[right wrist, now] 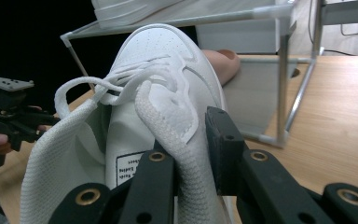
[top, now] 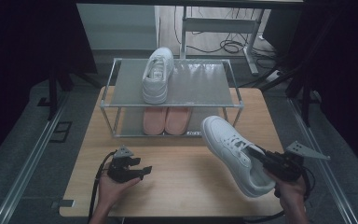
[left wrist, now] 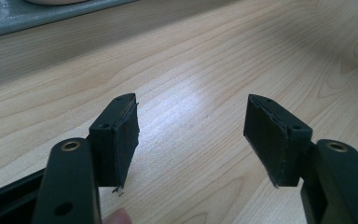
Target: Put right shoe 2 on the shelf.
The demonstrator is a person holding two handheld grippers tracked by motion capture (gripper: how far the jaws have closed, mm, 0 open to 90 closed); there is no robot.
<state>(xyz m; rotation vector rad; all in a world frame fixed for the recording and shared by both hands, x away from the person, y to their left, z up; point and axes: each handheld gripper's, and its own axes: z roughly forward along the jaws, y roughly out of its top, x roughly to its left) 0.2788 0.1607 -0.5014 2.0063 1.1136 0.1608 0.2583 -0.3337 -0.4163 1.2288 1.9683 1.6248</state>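
A white sneaker [top: 233, 151] hangs tilted over the table's right side, toe pointing at the rack. My right gripper [top: 261, 157] is shut on its side wall by the collar; in the right gripper view the jaws pinch the padded collar edge [right wrist: 186, 154] of the white sneaker [right wrist: 163, 79]. A second white sneaker [top: 157, 74] stands on the top shelf of the metal shoe rack [top: 191, 93]. A pink pair [top: 166, 120] sits on the lower shelf. My left gripper [top: 142, 170] rests low over the wooden table at the left, open; the left gripper [left wrist: 191, 135] has bare wood between its pads.
The wooden table [top: 182, 177] has free room in front of the rack and between my hands. The rack's top shelf is bare to the right of the sneaker. Desk legs and cables [top: 228, 44] lie on the floor beyond the table.
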